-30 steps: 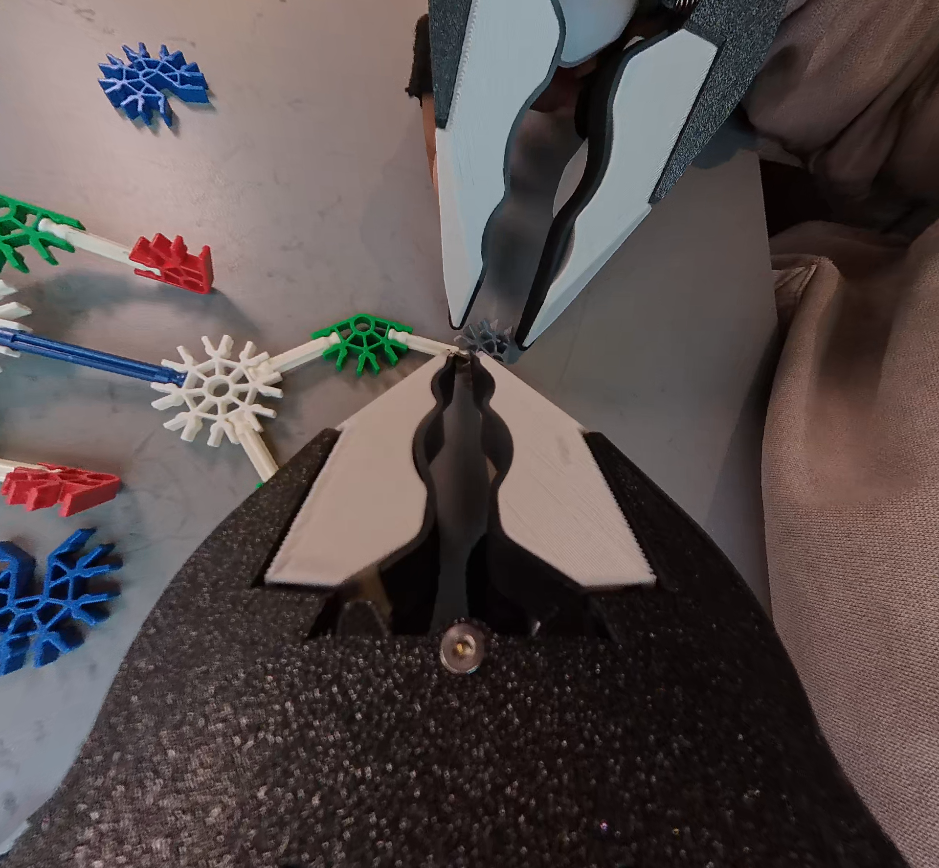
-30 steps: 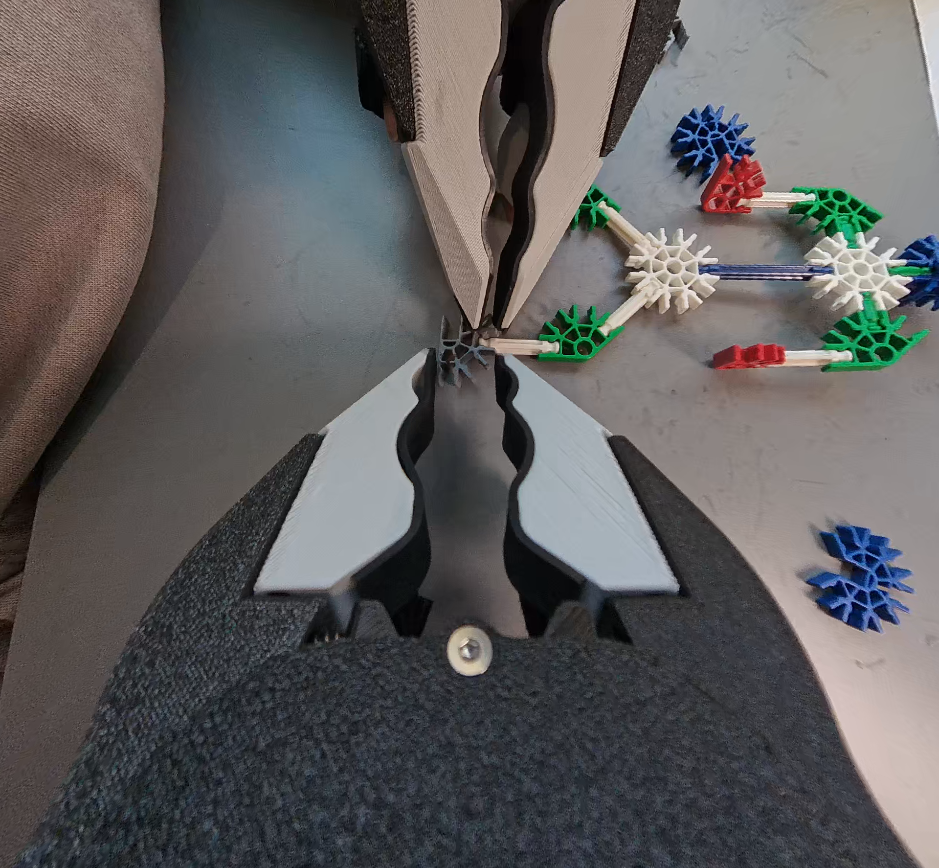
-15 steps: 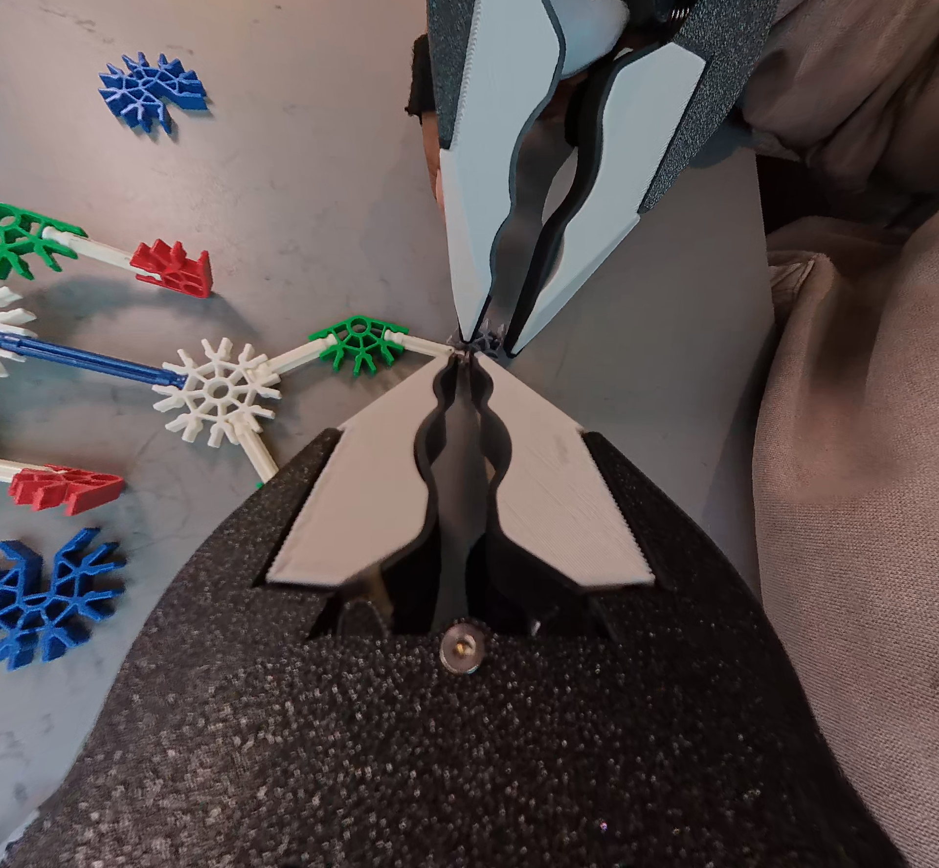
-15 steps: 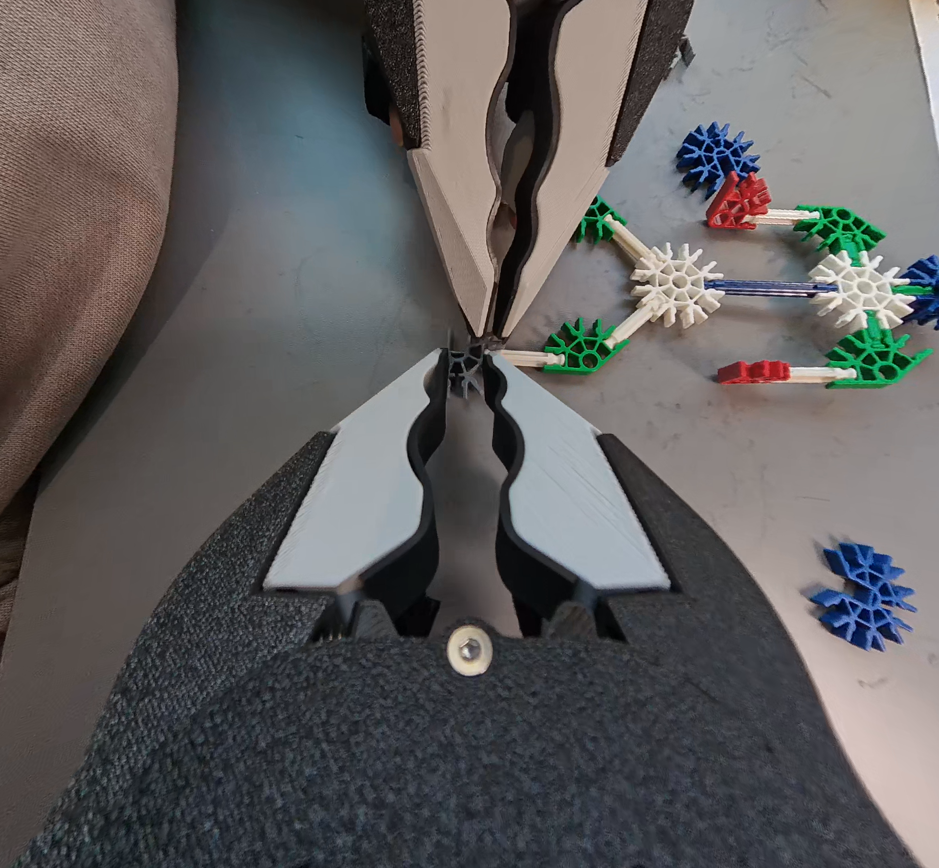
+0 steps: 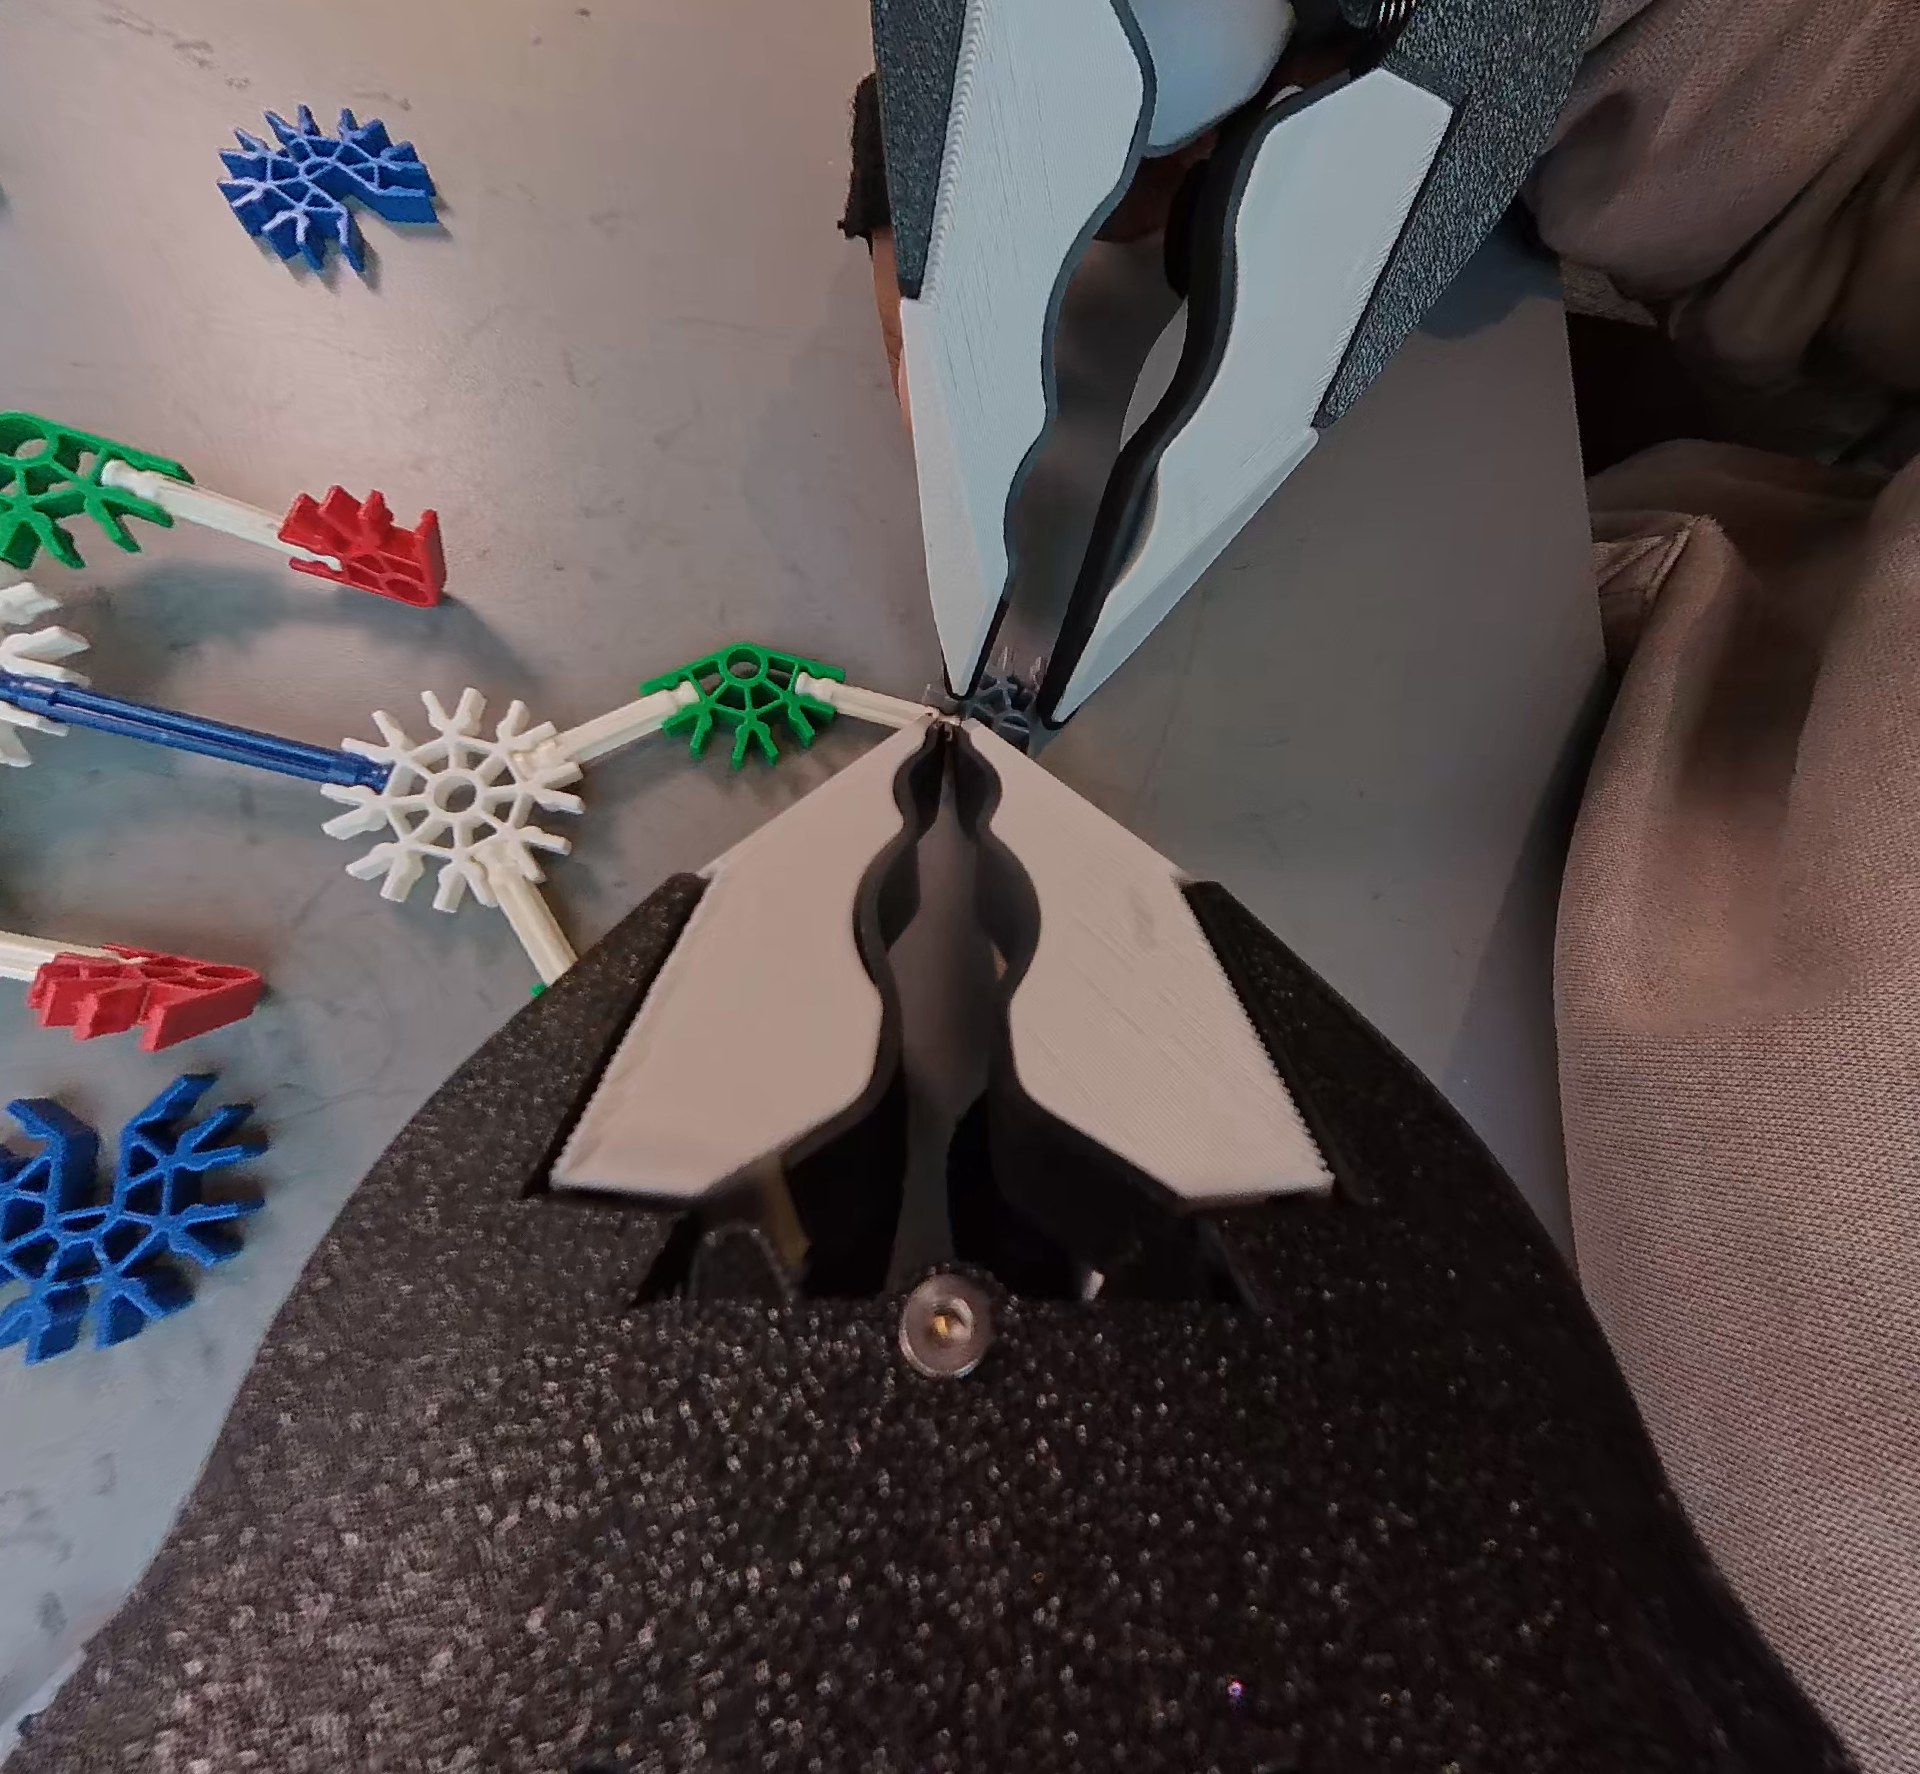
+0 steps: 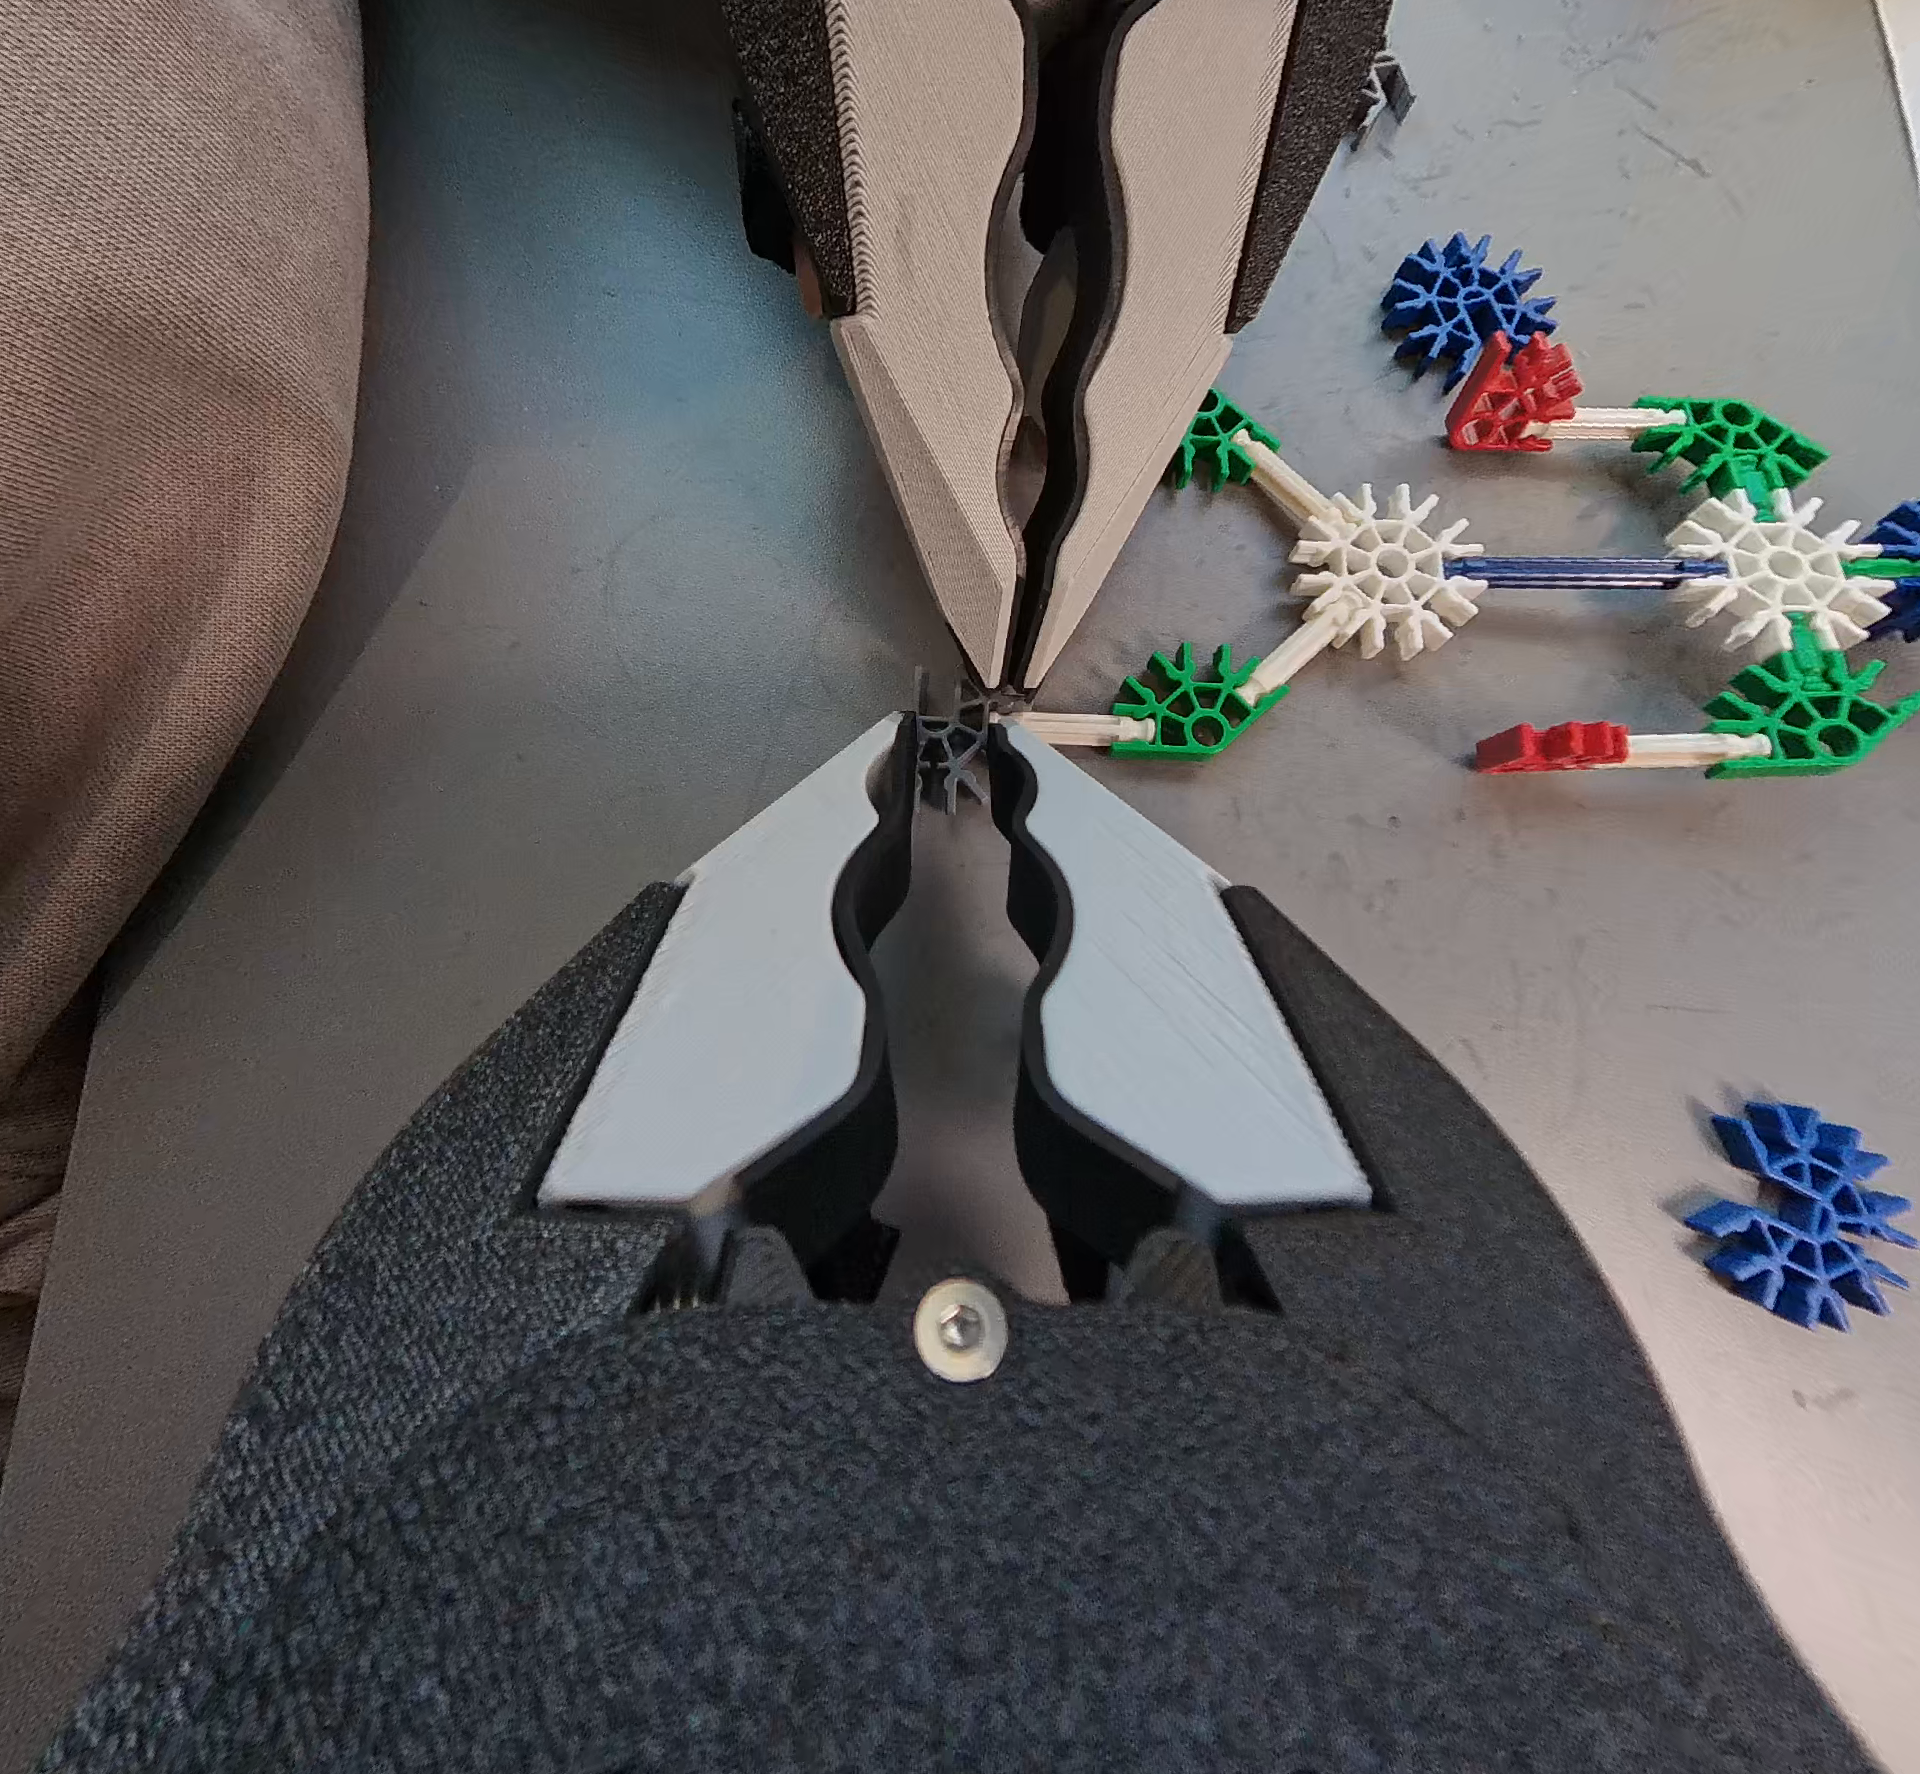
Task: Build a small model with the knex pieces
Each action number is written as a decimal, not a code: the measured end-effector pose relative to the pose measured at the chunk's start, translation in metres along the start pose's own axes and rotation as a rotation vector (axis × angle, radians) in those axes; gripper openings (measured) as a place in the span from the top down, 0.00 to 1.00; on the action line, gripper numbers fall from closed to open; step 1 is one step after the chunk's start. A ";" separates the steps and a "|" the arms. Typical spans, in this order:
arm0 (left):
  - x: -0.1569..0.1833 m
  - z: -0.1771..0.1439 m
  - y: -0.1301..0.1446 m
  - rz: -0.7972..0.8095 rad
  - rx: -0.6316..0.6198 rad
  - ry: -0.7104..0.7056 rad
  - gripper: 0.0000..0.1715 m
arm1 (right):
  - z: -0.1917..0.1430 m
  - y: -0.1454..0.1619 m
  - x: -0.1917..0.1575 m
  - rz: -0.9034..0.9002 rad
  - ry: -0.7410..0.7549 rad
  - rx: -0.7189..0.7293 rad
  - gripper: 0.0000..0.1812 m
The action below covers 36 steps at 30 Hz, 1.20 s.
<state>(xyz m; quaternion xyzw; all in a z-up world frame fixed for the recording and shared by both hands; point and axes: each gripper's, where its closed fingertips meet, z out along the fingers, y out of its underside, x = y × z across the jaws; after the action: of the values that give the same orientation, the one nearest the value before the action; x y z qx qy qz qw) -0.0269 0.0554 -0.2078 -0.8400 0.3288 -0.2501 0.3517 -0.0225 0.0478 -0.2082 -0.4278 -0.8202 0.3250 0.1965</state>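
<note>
Where tongs meet, spoked grey connector [image 6: 951,737], upright

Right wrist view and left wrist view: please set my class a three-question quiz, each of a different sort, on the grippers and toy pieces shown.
1. True or false: the right gripper is shut on a blue piece.
2. The left gripper pinches the end of a rod. What colour is the connector at the rod's other end? A red, B green, C blue.
3. How many white connectors show in the right wrist view?

Key:
1. False: it grips the grey connector.
2. B: the green connector.
3. Two.
</note>
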 end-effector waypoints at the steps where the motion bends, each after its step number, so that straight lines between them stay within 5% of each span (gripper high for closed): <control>1: 0.000 0.000 0.000 0.000 0.000 0.000 1.00 | 0.000 0.000 0.000 0.003 -0.001 0.001 0.93; 36: 0.000 -0.002 -0.001 0.020 0.001 -0.012 0.99 | -0.003 -0.001 0.008 0.021 0.028 -0.014 0.98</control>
<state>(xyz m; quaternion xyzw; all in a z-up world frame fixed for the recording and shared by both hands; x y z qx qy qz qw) -0.0281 0.0547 -0.2056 -0.8379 0.3351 -0.2417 0.3567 -0.0258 0.0547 -0.2047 -0.4423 -0.8151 0.3153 0.2013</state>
